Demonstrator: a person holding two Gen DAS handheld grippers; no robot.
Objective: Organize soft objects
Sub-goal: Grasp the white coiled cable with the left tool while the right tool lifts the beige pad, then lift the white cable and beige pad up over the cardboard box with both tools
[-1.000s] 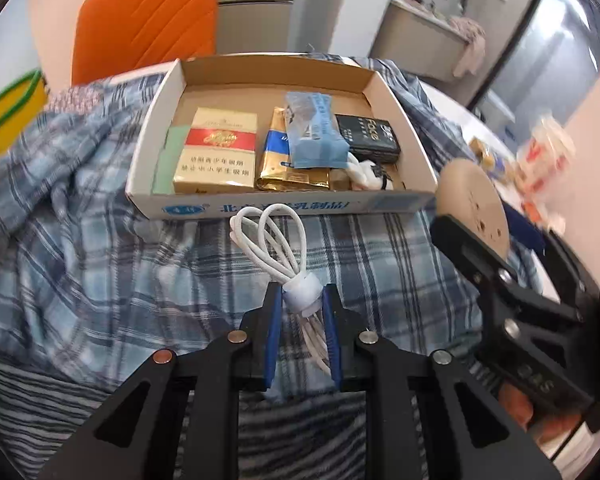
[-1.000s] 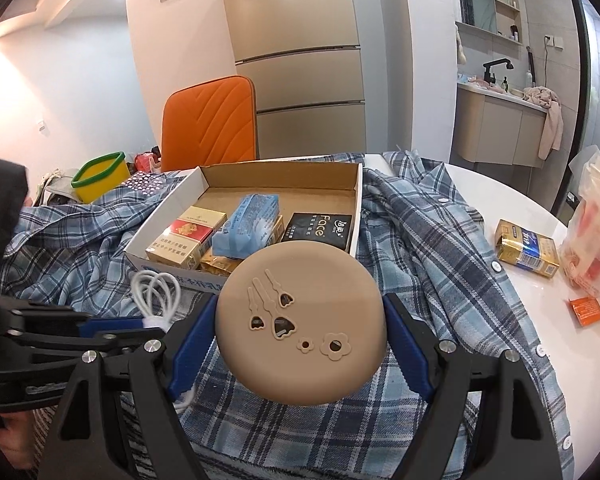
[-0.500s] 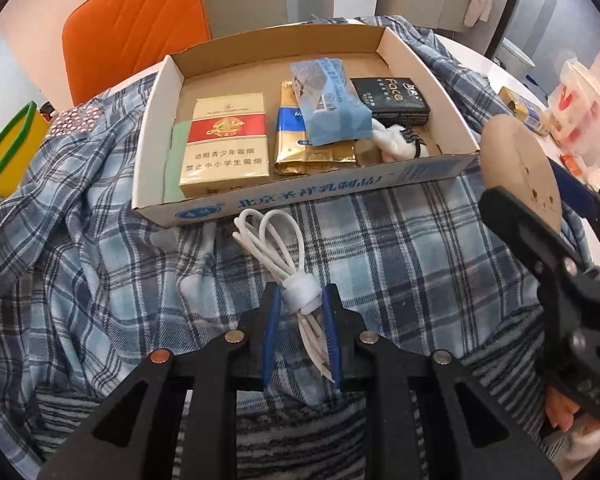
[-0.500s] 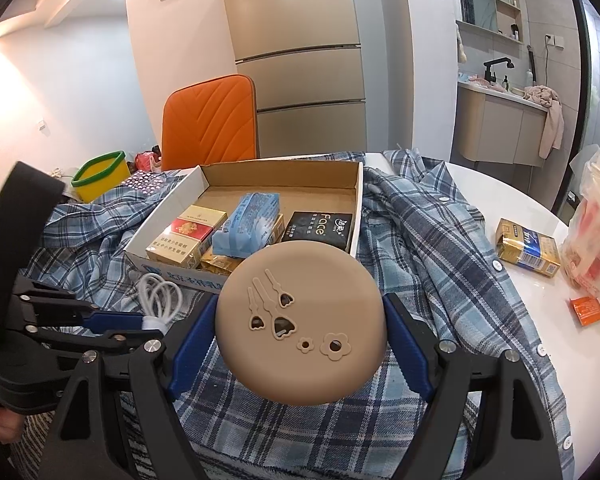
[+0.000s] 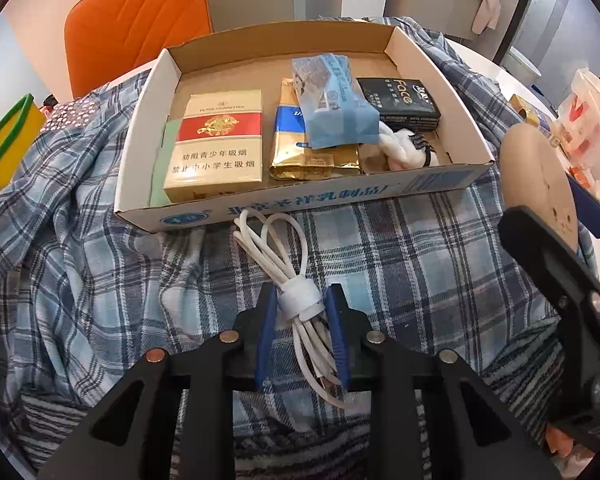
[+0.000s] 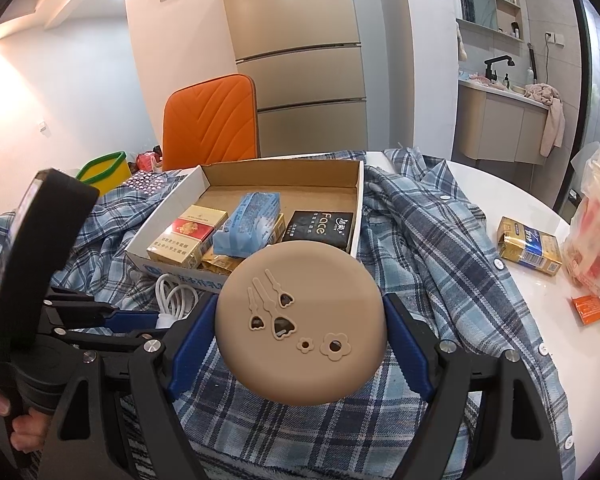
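Black packet (image 5: 398,100) in the cardboard box (image 5: 432,182): "Face". Red-and-gold cigarette pack (image 5: 216,148): "劝阻青少年吸烟 / 禁止中小学生吸烟". Blue print on the box's front wall is only partly legible.

A: The shirt (image 5: 400,256) is blue, white and navy plaid. On it lies a white cable (image 5: 288,276).

B: The cardboard box (image 5: 320,200) is brown inside, white outside with blue print along its near wall. What's in it?

A: A cream and red carton (image 5: 216,144), a gold and blue pouch (image 5: 300,152), a pale blue tissue pack (image 5: 336,100), a black pack (image 5: 400,98).

B: The round pad (image 6: 300,328) is tan. The chair (image 6: 212,120) is orange; the bin (image 6: 102,170) yellow, rimmed green.
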